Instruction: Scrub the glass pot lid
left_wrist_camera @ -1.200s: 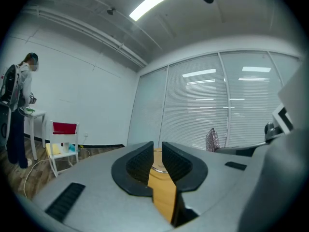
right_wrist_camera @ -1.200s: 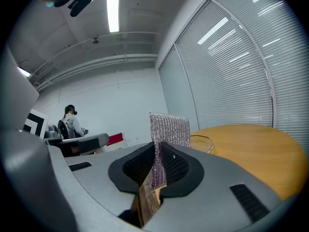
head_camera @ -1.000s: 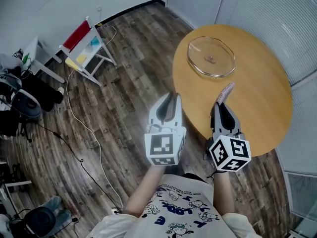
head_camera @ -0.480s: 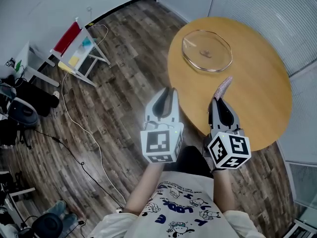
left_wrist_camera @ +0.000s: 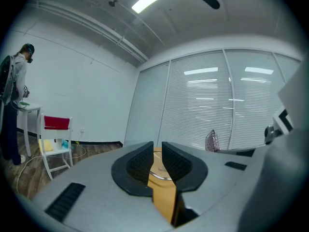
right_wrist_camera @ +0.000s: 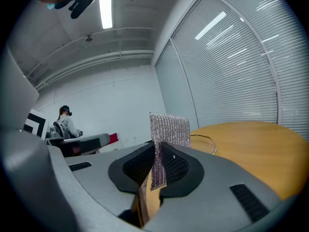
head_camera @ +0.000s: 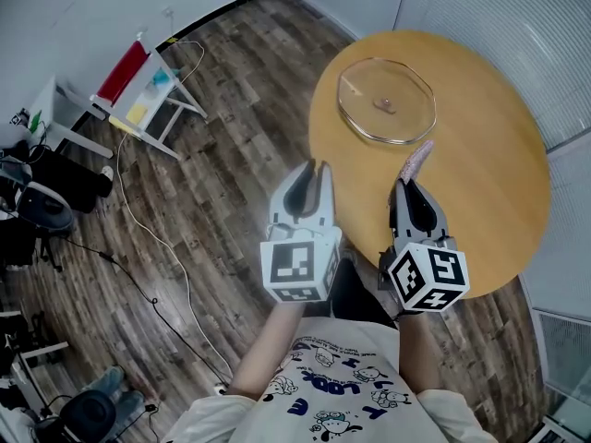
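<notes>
Glass pot lid flat on round wooden table, ahead of both grippers, well apart from either. Right gripper jaws clamped on silver mesh scrub cloth. Left gripper jaws at narrow gap, empty

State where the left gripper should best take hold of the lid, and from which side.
Probably the knob at its centre, from above. The lid lies flat on the table, so its thin rim hugs the wood, while the knob seems to stand clear on top.
</notes>
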Tool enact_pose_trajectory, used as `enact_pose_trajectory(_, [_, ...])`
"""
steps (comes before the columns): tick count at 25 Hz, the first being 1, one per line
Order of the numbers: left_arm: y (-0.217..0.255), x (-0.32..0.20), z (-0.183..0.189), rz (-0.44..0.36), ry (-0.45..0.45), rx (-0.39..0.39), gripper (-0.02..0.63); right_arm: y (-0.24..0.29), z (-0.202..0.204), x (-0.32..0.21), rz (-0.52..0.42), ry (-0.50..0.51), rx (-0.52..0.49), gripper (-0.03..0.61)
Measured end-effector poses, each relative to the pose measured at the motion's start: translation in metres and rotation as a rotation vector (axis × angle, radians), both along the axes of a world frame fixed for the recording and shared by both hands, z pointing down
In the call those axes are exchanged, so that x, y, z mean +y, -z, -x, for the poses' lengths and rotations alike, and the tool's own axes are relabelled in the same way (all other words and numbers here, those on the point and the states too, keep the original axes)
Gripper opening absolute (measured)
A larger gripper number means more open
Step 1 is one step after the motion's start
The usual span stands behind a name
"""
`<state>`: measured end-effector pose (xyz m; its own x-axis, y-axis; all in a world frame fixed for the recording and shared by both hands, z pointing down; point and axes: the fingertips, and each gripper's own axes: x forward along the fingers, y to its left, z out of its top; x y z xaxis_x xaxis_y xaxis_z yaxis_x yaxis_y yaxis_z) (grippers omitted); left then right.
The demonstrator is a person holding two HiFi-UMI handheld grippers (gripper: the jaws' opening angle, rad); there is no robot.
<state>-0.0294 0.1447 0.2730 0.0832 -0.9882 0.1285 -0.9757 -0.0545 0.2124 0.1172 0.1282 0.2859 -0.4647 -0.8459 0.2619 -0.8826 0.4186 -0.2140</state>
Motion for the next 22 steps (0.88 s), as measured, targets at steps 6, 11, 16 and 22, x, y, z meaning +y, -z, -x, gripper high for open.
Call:
enact_pose_trajectory(6, [-0.01, -0.035, -0.013, 0.022, 0.002, 0.014, 0.061, -0.005, -0.013, -0.04, 0.004, 0.016, 0.005, 0.055])
enact_pose_trajectory(11, [-0.021, -0.064, -0.022, 0.05, 0.014, 0.01, 0.061, -0.014, -0.028, -0.072, 0.022, 0.018, 0.003, 0.055])
enact_pose_trajectory(16, [-0.03, -0.088, -0.031, 0.082, 0.02, 0.031, 0.061, -0.021, -0.039, -0.096, 0.039, 0.031, 0.005, 0.055])
enact_pose_trajectory(22, [-0.04, -0.105, -0.034, 0.121, 0.016, 0.084, 0.061, -0.028, -0.039, -0.112, 0.052, 0.05, 0.025, 0.055])
